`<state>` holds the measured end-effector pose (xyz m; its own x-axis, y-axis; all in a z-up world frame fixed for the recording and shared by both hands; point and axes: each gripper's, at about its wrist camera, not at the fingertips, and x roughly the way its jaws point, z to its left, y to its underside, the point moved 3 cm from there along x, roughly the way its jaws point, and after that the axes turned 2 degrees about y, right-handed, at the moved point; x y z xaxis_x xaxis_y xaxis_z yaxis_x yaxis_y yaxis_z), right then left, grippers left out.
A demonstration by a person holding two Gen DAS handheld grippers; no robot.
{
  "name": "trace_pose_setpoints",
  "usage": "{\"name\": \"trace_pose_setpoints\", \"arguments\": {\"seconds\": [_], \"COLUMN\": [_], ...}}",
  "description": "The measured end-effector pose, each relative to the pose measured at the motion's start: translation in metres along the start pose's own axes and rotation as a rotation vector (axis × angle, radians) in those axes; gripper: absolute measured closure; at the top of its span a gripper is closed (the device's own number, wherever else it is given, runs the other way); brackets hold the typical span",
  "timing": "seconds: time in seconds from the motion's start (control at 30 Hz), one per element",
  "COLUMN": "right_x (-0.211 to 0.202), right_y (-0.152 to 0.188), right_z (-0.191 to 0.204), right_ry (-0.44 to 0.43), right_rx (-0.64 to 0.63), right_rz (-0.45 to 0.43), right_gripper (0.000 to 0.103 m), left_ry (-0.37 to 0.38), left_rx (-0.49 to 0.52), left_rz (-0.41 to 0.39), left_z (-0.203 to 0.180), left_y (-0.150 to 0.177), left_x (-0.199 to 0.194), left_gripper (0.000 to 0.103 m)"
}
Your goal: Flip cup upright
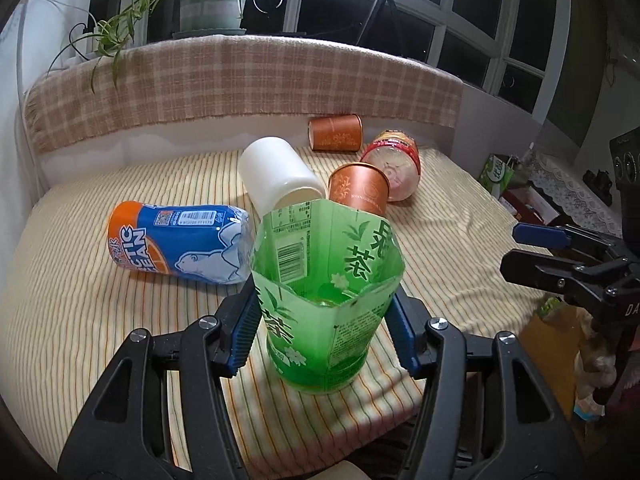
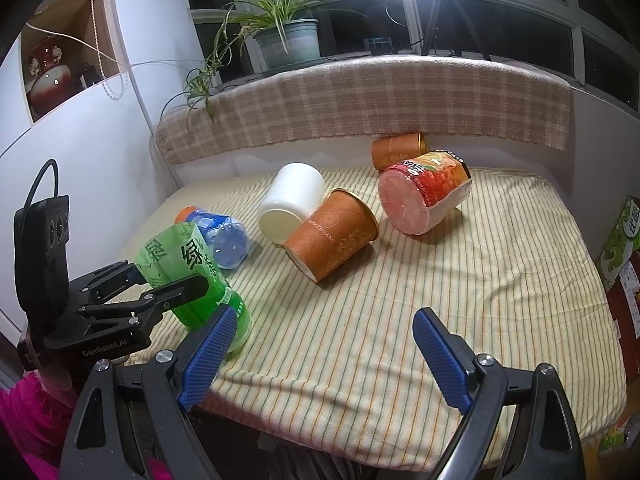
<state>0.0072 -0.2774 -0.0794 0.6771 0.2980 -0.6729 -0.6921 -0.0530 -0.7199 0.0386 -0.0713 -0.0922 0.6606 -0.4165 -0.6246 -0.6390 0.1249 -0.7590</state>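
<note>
Left wrist view: green cup [image 1: 326, 300], cut-top plastic, stands mouth-up near the table's front edge, left gripper [image 1: 324, 330] jaws pressed on both its sides; right wrist view: right gripper [image 2: 324, 354] jaws wide apart, holding nothing, over bare striped cloth [image 2: 460, 272] beside it.

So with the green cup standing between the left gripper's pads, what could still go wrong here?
1. The green cup is thin cut plastic standing on soft, wrinkled striped cloth; it may tip on release.
2. The left gripper flanks it closely, so pulling back could drag it over.
3. The blue bottle cup lies close behind and could be nudged.
</note>
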Motion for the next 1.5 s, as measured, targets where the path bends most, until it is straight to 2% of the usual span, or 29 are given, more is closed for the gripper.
{"name": "trace_pose_setpoints", "arguments": {"seconds": [0.03, 0.07, 0.1, 0.43, 0.8, 0.87, 0.93, 1.0, 1.03, 1.2, 1.5], "right_x": [-0.001, -0.002, -0.003, -0.016, -0.040, -0.045, -0.049, -0.053, -0.055, -0.059, -0.063], "right_y": [0.001, 0.001, 0.001, 0.006, 0.002, 0.000, -0.002, -0.002, -0.003, -0.005, -0.007], "right_z": [0.002, 0.002, 0.003, 0.012, 0.035, 0.039, 0.042, 0.044, 0.046, 0.045, 0.043], "right_ry": [-0.002, -0.002, -0.003, -0.004, 0.093, 0.113, 0.145, 0.172, 0.192, 0.237, 0.268], "right_rx": [-0.003, -0.005, -0.006, -0.011, -0.063, -0.071, -0.078, -0.086, -0.091, -0.088, -0.079], "right_rz": [-0.002, -0.003, -0.005, -0.053, -0.193, -0.216, -0.245, -0.273, -0.285, -0.316, -0.343], "right_gripper": [0.012, 0.012, 0.012, 0.012, 0.009, 0.009, 0.000, 0.000, 0.000, 0.000, 0.000], "left_ry": [0.002, 0.001, 0.004, -0.035, -0.181, -0.213, -0.241, -0.257, -0.264, -0.283, -0.295], "left_rx": [-0.003, -0.007, -0.009, 0.003, -0.006, -0.005, -0.002, -0.002, -0.003, -0.007, -0.007], "left_rz": [-0.001, -0.006, -0.011, -0.015, -0.210, -0.242, -0.274, -0.293, -0.306, -0.317, -0.309], "left_z": [0.000, 0.001, 0.001, 0.006, 0.004, 0.004, 0.003, 0.003, 0.002, 0.002, 0.003], "left_y": [0.000, 0.000, 0.001, 0.013, 0.008, 0.006, 0.005, 0.005, 0.005, 0.003, 0.003], "left_x": [-0.002, -0.004, -0.007, -0.029, -0.099, -0.108, -0.117, -0.122, -0.125, -0.128, -0.126], "left_gripper": [0.031, 0.021, 0.018, 0.018, 0.018, 0.011, 0.008, 0.000, 0.000, 0.000, 0.000]}}
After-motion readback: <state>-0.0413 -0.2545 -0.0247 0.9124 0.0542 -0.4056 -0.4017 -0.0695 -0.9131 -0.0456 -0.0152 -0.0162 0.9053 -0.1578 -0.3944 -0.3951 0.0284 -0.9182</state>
